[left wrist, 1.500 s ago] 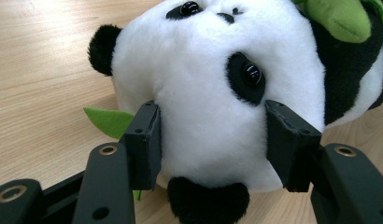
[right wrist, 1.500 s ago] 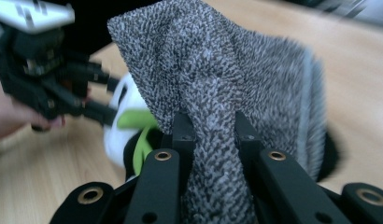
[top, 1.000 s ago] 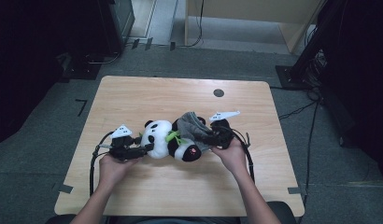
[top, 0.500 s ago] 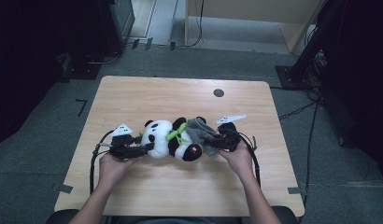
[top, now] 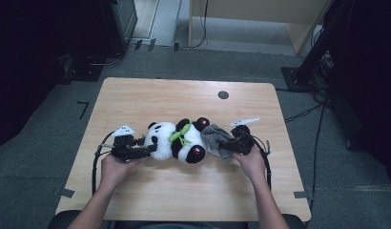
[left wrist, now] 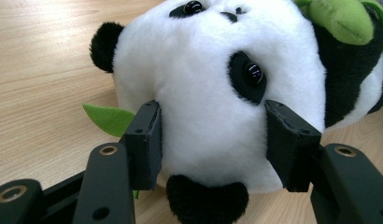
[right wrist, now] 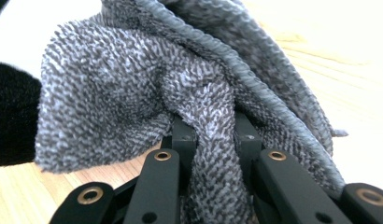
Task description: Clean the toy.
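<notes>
Near the table's [top: 136,200] front edge, I clamp my left gripper [top: 138,151] on the panda plush's [top: 177,141] head to steady it on its side at mid-table, while my right gripper [top: 230,144] pinches the grey knit cloth [top: 214,137] by its feet, probably to dress it.

A light wooden table [top: 150,95] with rounded corners and a small dark round hole [top: 223,95] near its far edge fills the middle of the frame; a plush panda [top: 177,141] lies on it at centre, a grey cloth [top: 215,138] touching it on the right
</notes>
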{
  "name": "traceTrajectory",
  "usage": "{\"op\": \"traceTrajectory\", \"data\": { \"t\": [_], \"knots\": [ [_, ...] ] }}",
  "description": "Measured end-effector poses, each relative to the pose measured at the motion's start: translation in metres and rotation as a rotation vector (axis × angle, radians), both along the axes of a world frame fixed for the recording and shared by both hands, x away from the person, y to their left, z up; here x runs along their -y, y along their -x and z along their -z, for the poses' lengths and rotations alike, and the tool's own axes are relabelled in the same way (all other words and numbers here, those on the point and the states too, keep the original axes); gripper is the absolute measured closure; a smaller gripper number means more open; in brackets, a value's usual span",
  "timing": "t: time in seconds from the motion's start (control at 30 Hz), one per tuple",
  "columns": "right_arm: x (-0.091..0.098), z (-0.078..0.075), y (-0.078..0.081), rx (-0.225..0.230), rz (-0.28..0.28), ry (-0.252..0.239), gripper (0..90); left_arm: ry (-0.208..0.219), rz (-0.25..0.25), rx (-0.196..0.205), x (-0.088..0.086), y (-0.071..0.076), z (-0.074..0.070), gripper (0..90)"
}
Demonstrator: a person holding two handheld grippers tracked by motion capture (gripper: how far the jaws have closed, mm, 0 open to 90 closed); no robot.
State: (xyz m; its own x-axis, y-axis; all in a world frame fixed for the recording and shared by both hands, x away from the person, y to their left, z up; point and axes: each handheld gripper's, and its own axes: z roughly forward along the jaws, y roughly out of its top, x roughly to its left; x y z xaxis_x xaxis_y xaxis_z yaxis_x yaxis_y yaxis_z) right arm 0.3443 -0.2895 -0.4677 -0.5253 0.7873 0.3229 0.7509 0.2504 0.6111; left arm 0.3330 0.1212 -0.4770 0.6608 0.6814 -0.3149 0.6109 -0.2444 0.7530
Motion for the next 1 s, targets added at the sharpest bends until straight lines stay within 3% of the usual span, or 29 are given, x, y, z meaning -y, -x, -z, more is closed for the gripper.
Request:
{"op": "traceTrajectory", "data": {
  "t": [0.07, 0.27, 0.47, 0.6, 0.7, 0.83, 0.93, 1.0],
  "knots": [
    [0.008, -0.003, -0.001, 0.01, 0.042, 0.021, 77.6, 0.0, 0.001, 0.001, 0.0, 0.0, 0.0, 43.6],
    [0.024, -0.024, 0.003, 0.112, 0.126, -0.055, 78.0, 0.001, 0.004, 0.01, 0.001, 0.0, 0.001, 43.5],
    [0.002, -0.053, 0.009, 0.241, 0.078, -0.105, 77.9, -0.007, 0.009, 0.018, 0.001, 0.002, 0.001, 43.1],
    [-0.023, -0.066, 0.013, 0.289, -0.006, -0.137, 77.6, 0.006, 0.008, 0.023, 0.0, 0.002, 0.002, 42.8],
    [-0.044, -0.067, 0.013, 0.277, -0.084, -0.146, 77.3, 0.006, 0.011, 0.029, 0.0, 0.002, 0.003, 42.6],
    [-0.068, -0.054, 0.009, 0.227, -0.16, -0.125, 76.4, 0.01, 0.009, 0.037, 0.0, 0.003, 0.004, 42.1],
    [-0.077, -0.039, 0.005, 0.178, -0.179, -0.111, 75.6, 0.009, 0.011, 0.04, -0.001, 0.003, 0.005, 41.1],
    [-0.074, -0.035, 0.003, 0.167, -0.171, -0.145, 75.2, 0.016, 0.012, 0.04, -0.001, 0.003, 0.005, 40.6]
  ]
}}
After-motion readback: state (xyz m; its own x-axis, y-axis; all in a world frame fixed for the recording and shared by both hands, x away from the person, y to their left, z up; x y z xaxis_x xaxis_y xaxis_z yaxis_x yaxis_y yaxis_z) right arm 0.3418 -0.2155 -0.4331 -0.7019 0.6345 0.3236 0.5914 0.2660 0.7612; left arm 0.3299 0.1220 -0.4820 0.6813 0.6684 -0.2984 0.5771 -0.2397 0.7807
